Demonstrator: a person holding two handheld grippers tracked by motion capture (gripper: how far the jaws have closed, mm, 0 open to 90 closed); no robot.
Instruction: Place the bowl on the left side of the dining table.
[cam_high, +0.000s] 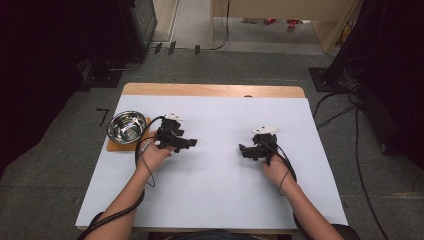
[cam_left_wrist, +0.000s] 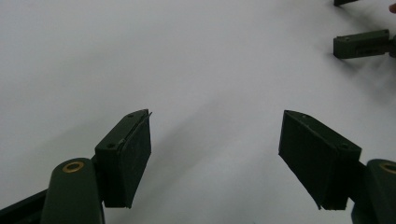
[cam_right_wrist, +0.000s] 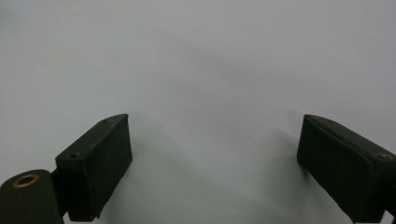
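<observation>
One worktop (cam_high: 215, 200) carries one steel bowl (cam_high: 126, 126) on one wooden board (cam_high: 114, 146). Two hands hold two tools: left tool (cam_high: 186, 144), right tool (cam_high: 246, 151).

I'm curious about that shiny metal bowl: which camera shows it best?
The high view. There the steel bowl sits whole on a wooden board at the table's left edge, beside the left gripper. The two gripper views look across bare white tabletop instead.
</observation>
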